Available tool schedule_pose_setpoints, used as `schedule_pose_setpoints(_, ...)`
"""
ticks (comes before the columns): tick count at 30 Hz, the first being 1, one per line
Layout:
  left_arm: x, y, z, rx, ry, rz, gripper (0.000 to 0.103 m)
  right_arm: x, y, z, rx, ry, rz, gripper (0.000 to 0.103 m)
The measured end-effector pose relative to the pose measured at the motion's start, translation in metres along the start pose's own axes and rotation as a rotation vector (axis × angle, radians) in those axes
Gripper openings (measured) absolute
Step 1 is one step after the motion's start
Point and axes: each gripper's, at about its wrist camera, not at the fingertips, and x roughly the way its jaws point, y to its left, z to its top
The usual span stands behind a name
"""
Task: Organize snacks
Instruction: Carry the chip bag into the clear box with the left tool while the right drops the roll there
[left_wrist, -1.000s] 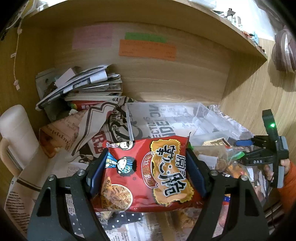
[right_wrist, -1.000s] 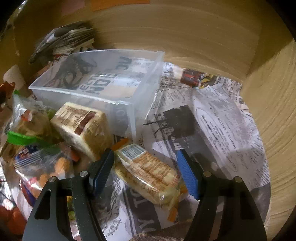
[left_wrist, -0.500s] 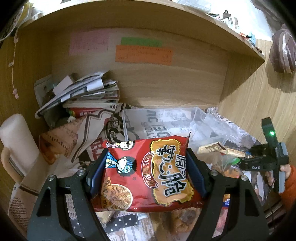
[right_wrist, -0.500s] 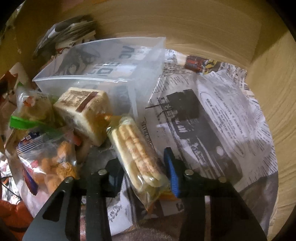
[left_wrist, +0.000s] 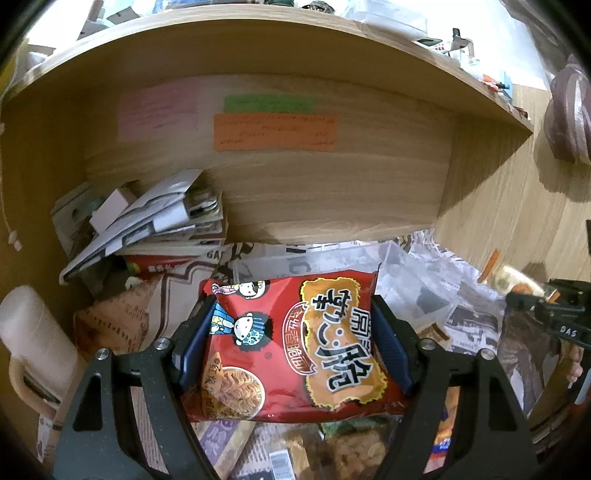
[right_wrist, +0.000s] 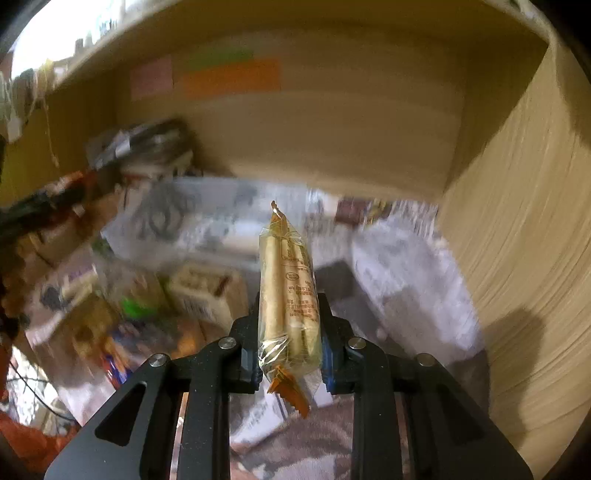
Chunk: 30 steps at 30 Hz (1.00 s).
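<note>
Both hands are loaded! The left gripper has its blue fingers clamped on the sides of a red noodle snack bag, carried clear above the loose snack packets strewn on the newspaper-covered table. Over on the other side, the right gripper has just squeezed its fingers in tight on a clear-wrapped cracker pack, which stands on end between them, its orange crimped tail hanging below, lifted off the newspaper. Behind it the clear plastic bin sits blurred against the wooden back wall, sticky notes above.
</note>
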Motion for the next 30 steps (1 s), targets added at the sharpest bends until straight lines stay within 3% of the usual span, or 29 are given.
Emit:
schedule_pose_setpoints(6,0.015,-0.001,0.021,0.005,0.017,-0.017,0.078,-0.005,0.008,0.027,0.016,-0.088,-0.011,0.021)
schedule_pose_setpoints(11,0.037,-0.003,0.031,0.032,0.054,-0.016,0.078,0.012,0.021,0.045,0.010,-0.105,0.017,0.021)
schedule_pose_setpoints(30,0.134,-0.010,0.030,0.060,0.292,-0.056,0.079,0.127,0.053,0.056,-0.027,0.128,0.118,0.022)
